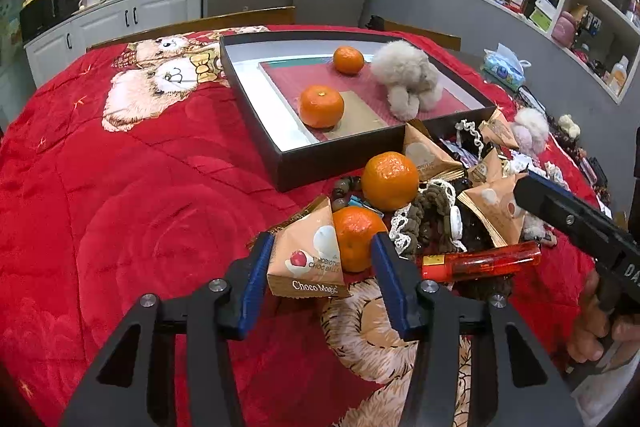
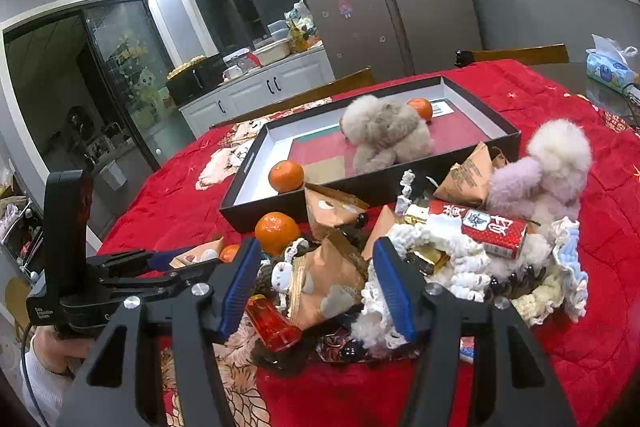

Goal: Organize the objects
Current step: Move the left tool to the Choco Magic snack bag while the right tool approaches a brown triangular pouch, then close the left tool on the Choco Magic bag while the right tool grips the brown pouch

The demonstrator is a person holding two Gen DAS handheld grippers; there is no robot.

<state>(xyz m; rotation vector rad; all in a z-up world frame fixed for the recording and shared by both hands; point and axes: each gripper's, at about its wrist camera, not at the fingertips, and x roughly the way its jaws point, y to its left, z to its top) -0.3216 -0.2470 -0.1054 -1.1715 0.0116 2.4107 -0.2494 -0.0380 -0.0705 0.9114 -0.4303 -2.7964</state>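
In the left wrist view, the left gripper (image 1: 320,267) stood spread wide, low over the red blanket (image 1: 132,187). A Choco Magic packet (image 1: 306,259) and a mandarin (image 1: 354,237) lay between its blue fingers (image 1: 256,279), gripped by neither. A second mandarin (image 1: 390,181) sat just behind, against the front wall of the black box (image 1: 320,159). Inside the box were two more mandarins (image 1: 321,106) and a beige plush (image 1: 408,79). A red lighter (image 1: 480,263) lay to the right of the fingers, at the edge of the pile of packets and lace.

In the right wrist view, the right gripper (image 2: 316,283) was also spread, holding nothing, above a crumpled packet (image 2: 324,279) in the pile. A red can (image 2: 480,227) lay across white knitwear (image 2: 460,259), with a lilac plush (image 2: 536,171) behind it. The box (image 2: 360,187) stood beyond the pile.
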